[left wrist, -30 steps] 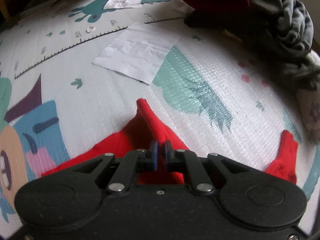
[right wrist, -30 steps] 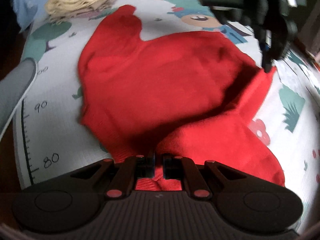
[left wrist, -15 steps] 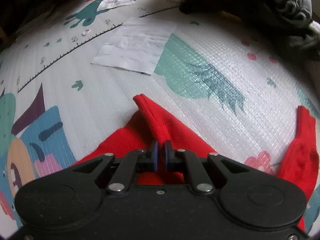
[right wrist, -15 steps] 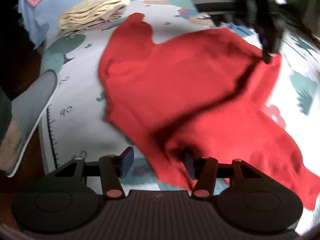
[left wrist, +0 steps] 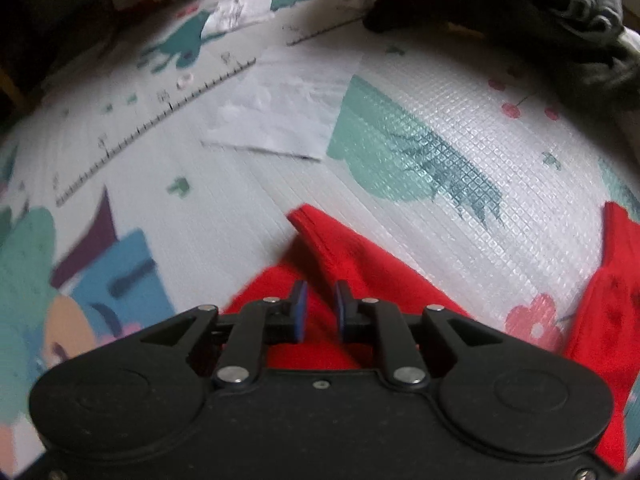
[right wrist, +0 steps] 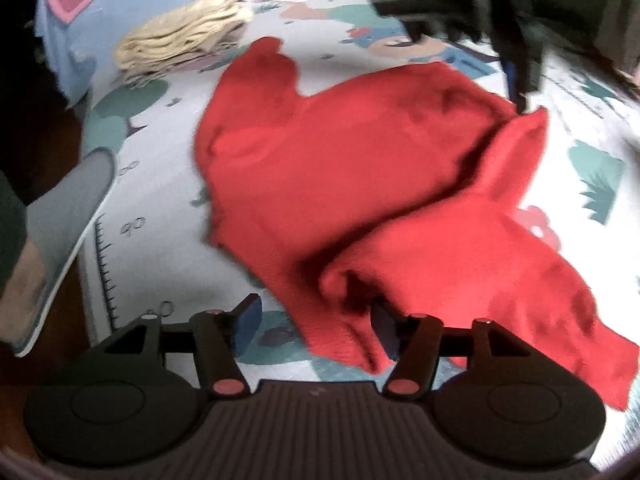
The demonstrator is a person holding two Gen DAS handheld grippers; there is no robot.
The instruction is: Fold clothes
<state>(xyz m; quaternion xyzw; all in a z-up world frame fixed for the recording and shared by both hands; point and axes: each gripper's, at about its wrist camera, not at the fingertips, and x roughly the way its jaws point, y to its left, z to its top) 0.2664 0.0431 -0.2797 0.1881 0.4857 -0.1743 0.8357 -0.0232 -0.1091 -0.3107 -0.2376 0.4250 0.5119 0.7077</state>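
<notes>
A red sweater [right wrist: 340,160] lies spread on the patterned play mat [left wrist: 440,120], its lower half folded up over the body. My right gripper [right wrist: 316,320] is open at the near hem; the cloth edge lies loose between its fingers and covers part of the right pad. In the left wrist view a folded corner of the sweater [left wrist: 348,256] runs between the blue pads of my left gripper [left wrist: 320,296], which stand slightly apart and are open. A red sleeve [left wrist: 600,300] lies to the right. In the right wrist view the left gripper [right wrist: 518,96] hovers over the far corner.
A white paper sheet [left wrist: 280,116] lies on the mat ahead of the left gripper, with a dark pile of clothes [left wrist: 540,20] behind it. A cream garment [right wrist: 180,40] and a blue cloth [right wrist: 60,40] lie beyond the sweater. A person's foot in a grey slipper [right wrist: 68,220] stands at the left.
My right gripper has opened and let go of the sweater's hem, which now rests on the mat. The left pads, shut on the corner before, have parted a little.
</notes>
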